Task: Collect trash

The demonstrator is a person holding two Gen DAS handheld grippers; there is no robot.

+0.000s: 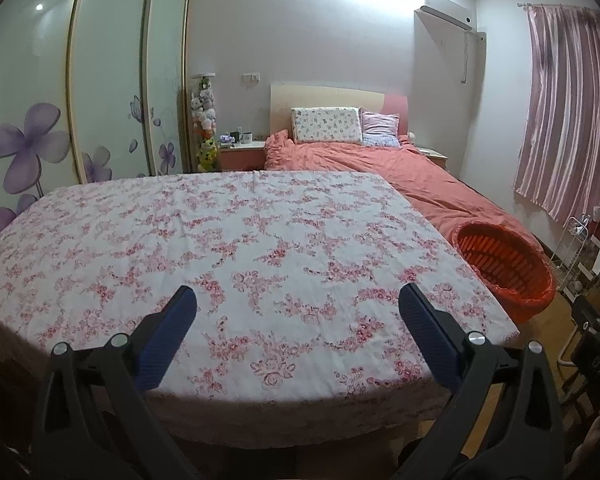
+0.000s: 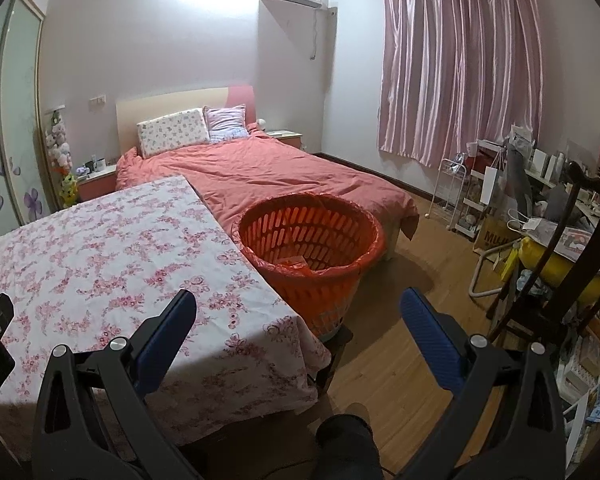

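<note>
An orange slatted basket (image 2: 312,236) lined with an orange bag stands on the floor beside the table's right edge; a pale scrap lies at its bottom. The left wrist view shows the same basket (image 1: 504,264) at the right. My left gripper (image 1: 298,300) is open above the near part of the table with the pink floral cloth (image 1: 220,240), nothing between its blue pads. My right gripper (image 2: 298,304) is open too, held over the table's right corner (image 2: 140,248) and the floor, short of the basket. I see no loose trash on the cloth.
A bed with a coral duvet (image 2: 260,176) runs behind the table and basket. A dark wooden chair (image 2: 560,272), a white rack (image 2: 452,188) and cluttered shelves fill the right side. A wardrobe with purple flowers (image 1: 32,148) lines the left wall. Wood floor (image 2: 400,300) lies right of the basket.
</note>
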